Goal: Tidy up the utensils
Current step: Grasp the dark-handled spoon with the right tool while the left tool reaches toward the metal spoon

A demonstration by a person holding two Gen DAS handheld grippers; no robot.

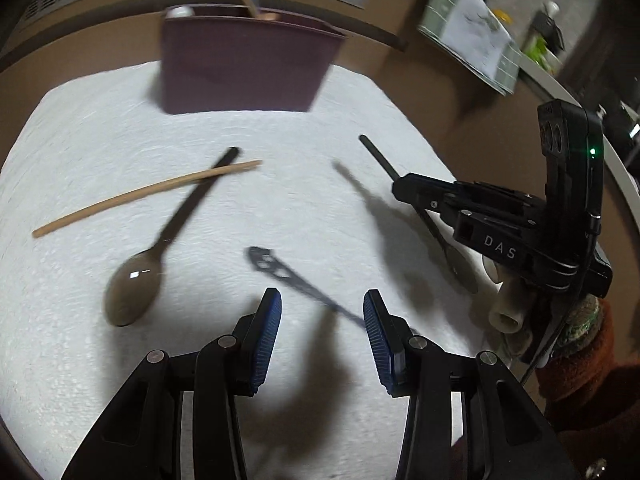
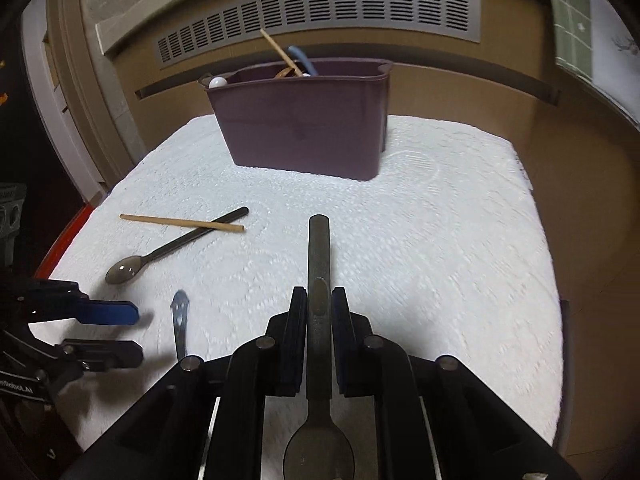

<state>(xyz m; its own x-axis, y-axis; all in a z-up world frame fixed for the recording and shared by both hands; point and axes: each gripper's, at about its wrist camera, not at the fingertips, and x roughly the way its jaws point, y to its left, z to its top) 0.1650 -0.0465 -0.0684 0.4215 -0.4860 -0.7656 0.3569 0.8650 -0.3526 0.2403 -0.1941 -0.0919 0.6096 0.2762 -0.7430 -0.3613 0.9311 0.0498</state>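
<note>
A maroon bin (image 2: pixel 304 128) with several utensils sticking out stands at the back of the white towel (image 2: pixel 440 260). My right gripper (image 2: pixel 319 294) is shut on a dark spoon (image 2: pixel 319 248), handle pointing toward the bin and bowl back under the gripper. From the left wrist view the right gripper (image 1: pixel 404 190) holds that spoon (image 1: pixel 378 158) with its handle raised above its shadow. My left gripper (image 1: pixel 322 308) is open just above a flat perforated metal utensil (image 1: pixel 272 266) lying on the towel. A grey spoon (image 1: pixel 134 296) and a wooden chopstick (image 1: pixel 148 192) lie crossed at the left.
The maroon bin (image 1: pixel 244 64) fills the back middle of the white towel (image 1: pixel 80 360). A vent grille (image 2: pixel 320 16) runs along the wall behind. A person's sleeved hand (image 1: pixel 580 368) carries the right gripper. The left gripper (image 2: pixel 120 334) hovers beside the flat utensil (image 2: pixel 180 312); the grey spoon (image 2: pixel 124 272) and chopstick (image 2: pixel 180 222) lie beyond.
</note>
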